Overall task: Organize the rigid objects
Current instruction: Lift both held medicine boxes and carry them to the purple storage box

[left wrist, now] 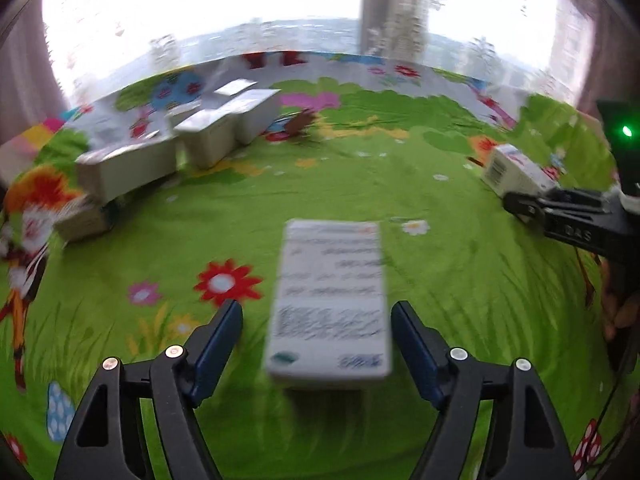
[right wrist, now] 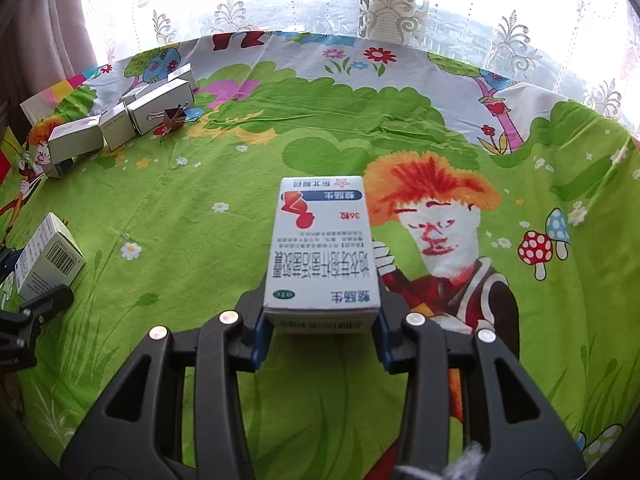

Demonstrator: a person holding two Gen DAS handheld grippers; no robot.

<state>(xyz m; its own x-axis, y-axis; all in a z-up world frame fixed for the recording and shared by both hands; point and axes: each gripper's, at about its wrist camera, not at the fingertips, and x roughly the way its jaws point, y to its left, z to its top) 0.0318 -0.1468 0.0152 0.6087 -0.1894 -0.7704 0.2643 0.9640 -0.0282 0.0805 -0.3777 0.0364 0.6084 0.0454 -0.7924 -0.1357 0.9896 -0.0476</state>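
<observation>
Left gripper (left wrist: 316, 320): jaws wide apart around a white printed box (left wrist: 330, 300) on the green cloth (left wrist: 460, 280), not touching.
Right gripper (right wrist: 320, 328): clamped on the red-and-blue medicine box (right wrist: 322, 256), above the cloth.

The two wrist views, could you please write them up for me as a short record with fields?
surface: green cartoon-print cloth
left tongs: open, a white printed box lying between the fingers, not gripped; view blurred
right tongs: shut on a white medicine box with red and blue print
box group: several white boxes gathered at the far left of the cloth
binder clip: brown, beside that group
backdrop: lace curtain over a bright window
</observation>
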